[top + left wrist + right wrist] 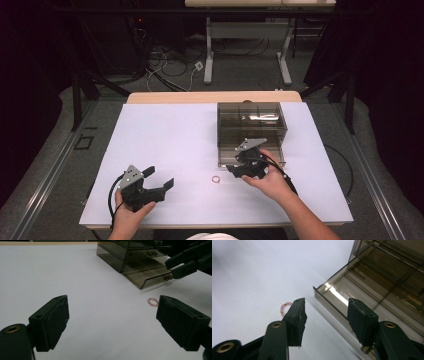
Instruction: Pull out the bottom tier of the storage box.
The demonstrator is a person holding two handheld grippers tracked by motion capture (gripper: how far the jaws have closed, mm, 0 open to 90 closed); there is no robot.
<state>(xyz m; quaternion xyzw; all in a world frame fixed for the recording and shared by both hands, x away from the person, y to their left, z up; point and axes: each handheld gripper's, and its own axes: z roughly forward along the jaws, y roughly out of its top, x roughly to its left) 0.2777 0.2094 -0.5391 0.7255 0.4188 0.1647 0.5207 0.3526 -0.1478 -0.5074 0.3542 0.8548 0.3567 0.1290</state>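
High view looks down on a white rectangular table top (pixel 165 145), where a small pink beaded ring (pixel 216 179) lies flat near the middle of the near half, touched by nothing; a smoky transparent plastic drawer cabinet (pixel 251 121) stands right of centre toward the far edge, its lowest shallow drawer (pixel 227 161) pulled out toward the person; the left gripper (pixel 159 181), black with a grey three-cornered plate, is held in the left hand (pixel 131 210) at the near left, well apart from the ring, its jaws spread wide and holding nothing; the right gripper (pixel 239 169) sits in the right hand (pixel 272 182) just right of the ring and against the front of the pulled-out drawer.

Left gripper view has the pink beaded ring (pixel 152 302) on the table just inside the right-hand jaw, with the drawer cabinet (pixel 135 260) beyond and the right gripper (pixel 180 266) at the upper right, by the drawer front.

Right gripper view has its own jaws parted, empty; the ring (pixel 284 308) peeks out beside the left-hand jaw, and the open drawer (pixel 342 305) lies between and beyond the jaws.
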